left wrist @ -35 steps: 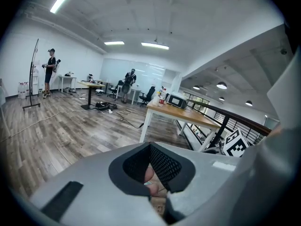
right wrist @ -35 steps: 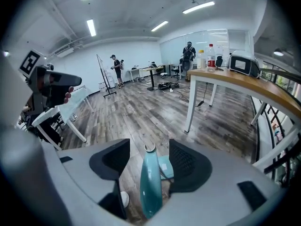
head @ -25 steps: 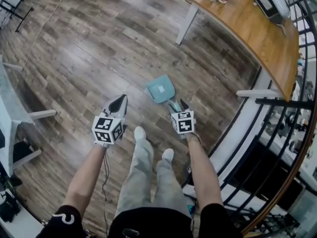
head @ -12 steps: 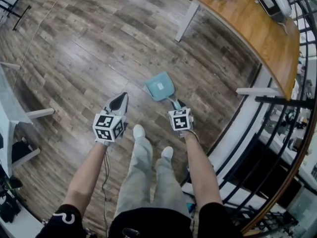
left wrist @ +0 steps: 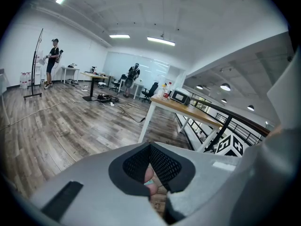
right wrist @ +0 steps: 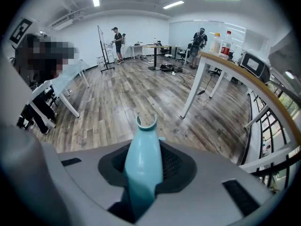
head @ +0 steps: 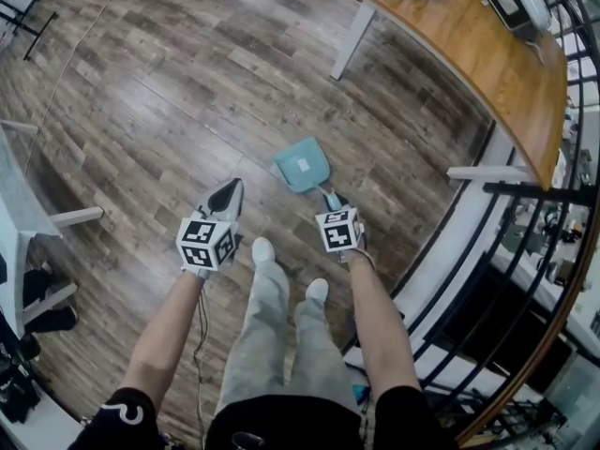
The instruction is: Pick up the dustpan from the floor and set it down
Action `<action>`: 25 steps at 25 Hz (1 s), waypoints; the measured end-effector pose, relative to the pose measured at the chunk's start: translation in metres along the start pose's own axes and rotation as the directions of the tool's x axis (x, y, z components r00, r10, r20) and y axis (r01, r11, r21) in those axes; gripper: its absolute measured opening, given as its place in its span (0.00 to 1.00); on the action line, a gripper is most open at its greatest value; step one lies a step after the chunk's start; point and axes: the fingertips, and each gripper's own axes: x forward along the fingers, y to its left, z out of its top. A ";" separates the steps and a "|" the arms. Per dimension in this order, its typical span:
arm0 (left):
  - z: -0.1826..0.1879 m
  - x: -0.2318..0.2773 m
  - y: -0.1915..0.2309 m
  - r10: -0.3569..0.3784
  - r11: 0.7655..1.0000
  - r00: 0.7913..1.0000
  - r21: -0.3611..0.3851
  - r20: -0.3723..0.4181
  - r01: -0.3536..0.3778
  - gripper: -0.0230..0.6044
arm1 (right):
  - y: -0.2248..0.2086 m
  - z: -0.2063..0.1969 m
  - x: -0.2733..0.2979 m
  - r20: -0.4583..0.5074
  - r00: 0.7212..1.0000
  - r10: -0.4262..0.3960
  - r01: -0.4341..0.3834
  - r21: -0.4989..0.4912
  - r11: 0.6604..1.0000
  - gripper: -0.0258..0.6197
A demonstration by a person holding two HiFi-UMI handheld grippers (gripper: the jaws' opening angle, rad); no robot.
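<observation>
One dustpan (head: 303, 165) is seen, of smooth teal plastic, with a flat, roughly square pan and a pale rectangular label on its upper face. The pan lies on the floor (head: 159, 101) just beyond the tips of the right claw (head: 332, 202), and its single tapered handle (right wrist: 142, 166) runs back between that claw's two black mesh pads. The handle is hollow and rounded, ending in a notched, U-shaped tip that sticks out past the pads. The jaws of the right claw have just been closing and are now clamped on the handle, which fills the gap between them.

The left claw (head: 225, 191) is held beside the right one, well apart from the dustpan. Its two mesh pads are drawn together at their tips and nothing is gripped.

The floor is laid in long grey-brown wood-grain planks with a dull sheen. Two white shoes (head: 264, 250) are planted on it just behind the claws. Ahead and to the right of the right claw one desk (head: 487, 73) is found, with a curved orange-brown wooden top and white legs. A white box-shaped appliance (head: 511, 0) with a dark front is carried on it. A black metal railing (head: 562, 251) of thin bars runs along the right claw's outer side. Far beyond the claws, two persons (right wrist: 117, 42) are seen standing.
</observation>
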 end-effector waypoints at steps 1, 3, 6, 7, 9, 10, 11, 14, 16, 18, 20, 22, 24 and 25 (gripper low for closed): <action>-0.001 0.001 -0.001 -0.001 1.000 1.000 0.000 -0.002 0.001 0.03 | 0.000 0.001 0.000 0.005 1.000 -0.001 0.001 0.000 1.000 0.16; -0.001 0.002 -0.003 -0.004 1.000 1.000 0.004 -0.006 0.004 0.03 | 0.000 0.002 0.000 0.011 1.000 -0.001 0.001 0.001 1.000 0.16; -0.002 0.002 -0.002 -0.005 1.000 1.000 0.006 -0.008 0.005 0.03 | 0.001 0.001 0.000 0.009 1.000 0.000 0.000 -0.001 1.000 0.16; -0.003 0.002 -0.002 -0.005 1.000 1.000 0.005 -0.008 0.005 0.03 | 0.001 0.000 0.000 0.011 1.000 -0.001 0.002 -0.003 1.000 0.16; -0.004 0.002 -0.003 -0.008 1.000 1.000 0.007 -0.010 0.008 0.03 | 0.001 0.000 0.000 0.015 1.000 -0.002 0.002 -0.002 1.000 0.16; -0.004 0.002 -0.005 -0.010 1.000 1.000 0.008 -0.011 0.011 0.03 | 0.001 -0.001 0.000 0.013 1.000 0.001 -0.001 -0.001 1.000 0.17; -0.004 0.003 -0.006 -0.013 1.000 1.000 0.010 -0.013 0.013 0.03 | 0.002 -0.001 0.000 0.009 1.000 0.004 -0.004 0.000 1.000 0.17; -0.005 0.003 -0.009 -0.019 1.000 1.000 0.012 -0.015 0.019 0.03 | 0.002 -0.001 0.000 0.000 1.000 0.004 -0.004 0.002 1.000 0.16; -0.007 0.002 -0.010 -0.021 1.000 1.000 0.012 -0.015 0.021 0.03 | 0.003 -0.002 -0.001 -0.001 1.000 0.001 -0.001 0.005 1.000 0.17; -0.008 0.000 -0.009 -0.023 1.000 1.000 0.014 -0.018 0.023 0.03 | 0.004 -0.002 -0.001 0.001 1.000 -0.003 0.003 0.010 1.000 0.17; -0.010 0.000 -0.010 -0.025 0.999 0.999 0.019 -0.022 0.025 0.03 | 0.004 -0.002 -0.002 0.002 1.000 -0.007 0.007 0.017 1.000 0.17; -0.012 0.000 -0.011 -0.024 0.999 0.999 0.024 -0.027 0.024 0.03 | 0.003 -0.003 -0.003 0.003 1.000 -0.010 0.010 0.028 1.000 0.16; -0.013 -0.001 -0.013 -0.020 1.000 0.999 0.021 -0.029 0.020 0.03 | 0.001 -0.004 -0.005 0.005 1.000 -0.009 0.009 0.040 0.999 0.17; -0.014 -0.002 -0.013 -0.017 1.000 0.999 0.017 -0.029 0.018 0.03 | 0.000 -0.005 -0.007 0.008 1.000 -0.010 0.009 0.045 0.999 0.17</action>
